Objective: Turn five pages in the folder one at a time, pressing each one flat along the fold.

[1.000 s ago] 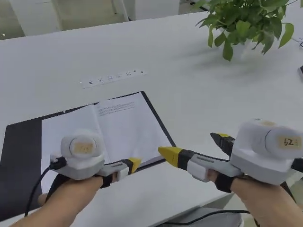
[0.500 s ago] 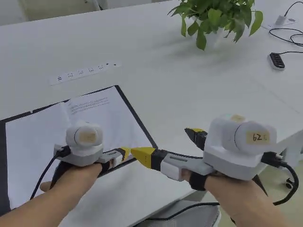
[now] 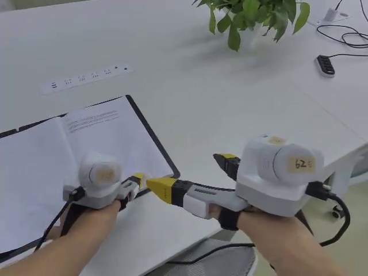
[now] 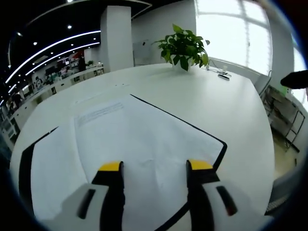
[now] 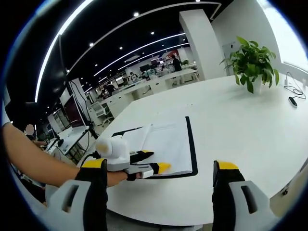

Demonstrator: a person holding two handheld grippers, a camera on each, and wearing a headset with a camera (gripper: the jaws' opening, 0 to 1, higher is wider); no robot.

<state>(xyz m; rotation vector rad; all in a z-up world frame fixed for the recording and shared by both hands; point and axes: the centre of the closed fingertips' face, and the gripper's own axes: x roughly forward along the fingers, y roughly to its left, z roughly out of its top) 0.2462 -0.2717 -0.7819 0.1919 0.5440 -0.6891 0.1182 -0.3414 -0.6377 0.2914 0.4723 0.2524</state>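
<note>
One open folder (image 3: 109, 144), black-covered with white printed pages, is lying flat at the near left of the white worktop (image 3: 190, 92), its right-hand page facing up with a few lines of print at the top. Two tongs are working here. The left tongs (image 4: 155, 166), white-bodied with yellow tips, are hanging released over the near right corner of that page, which is showing through the gap between the jaws; whether the tips are touching the paper I cannot tell. The right tongs (image 3: 194, 172), of the same make, are gaping wide and gripping nothing, just off the folder's near right corner, with one yellow tip close to the left tongs. Further out, one white strip of sockets (image 3: 86, 77) is sitting flush in the worktop beyond the folder, one green leafy potted plant (image 3: 253, 14) is standing at the far side, and one black power strip (image 3: 325, 64) with dark cables (image 3: 345, 40) is lying to the right. The gripper views are showing an open office with a white column (image 4: 117, 38), ceiling light lines and bright windows (image 4: 231, 33). In the head view the folder's left part is running off the frame, and its print is too small to read.
</note>
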